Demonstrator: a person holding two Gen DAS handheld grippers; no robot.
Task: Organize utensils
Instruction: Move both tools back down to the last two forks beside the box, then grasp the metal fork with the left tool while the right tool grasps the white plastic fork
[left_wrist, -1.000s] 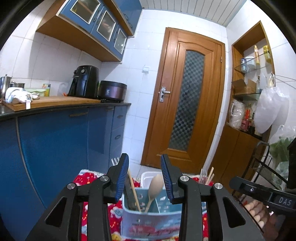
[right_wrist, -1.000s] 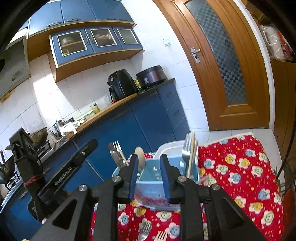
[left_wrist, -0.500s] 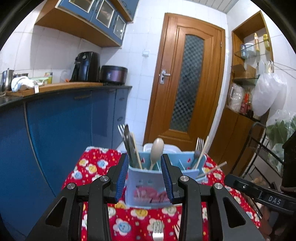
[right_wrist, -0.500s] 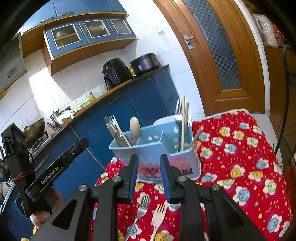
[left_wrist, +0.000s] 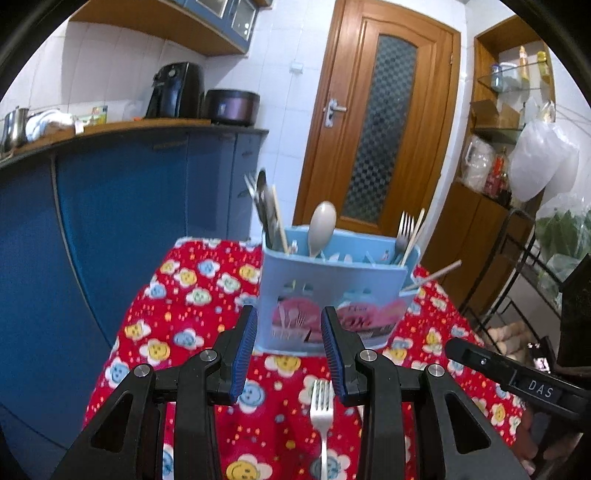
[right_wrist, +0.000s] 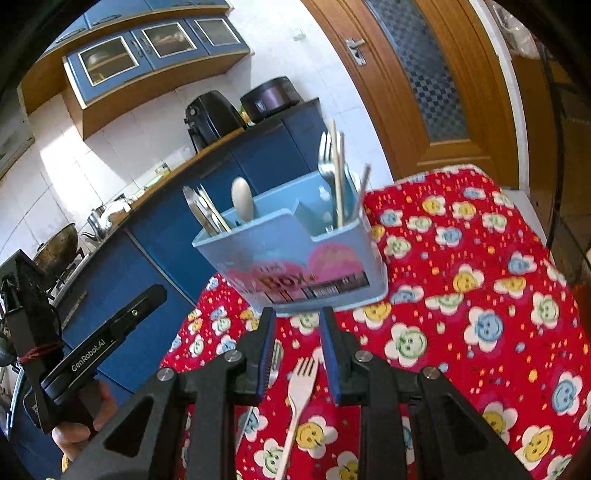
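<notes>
- Caddy (left_wrist: 332, 295), blue plastic, stands upright on the red flowered cloth (left_wrist: 192, 295) over the counter, toward its far edge.
- Caddy's left compartment: metal utensils and a chopstick. Middle: spoon (left_wrist: 322, 225), bowl up. Right: fork and chopsticks; one chopstick (left_wrist: 436, 275) pokes out sideways.
- Left gripper (left_wrist: 288, 354): jaws apart, nothing between them, just short of the caddy's near wall.
- Metal fork (left_wrist: 322, 417) flat on the cloth beneath the left jaws, tines toward the caddy.
- Right gripper (right_wrist: 297, 354): jaws narrowly apart, empty.
- Pale fork (right_wrist: 301, 384) flat on the cloth under the right jaws, tines toward the caddy.
</notes>
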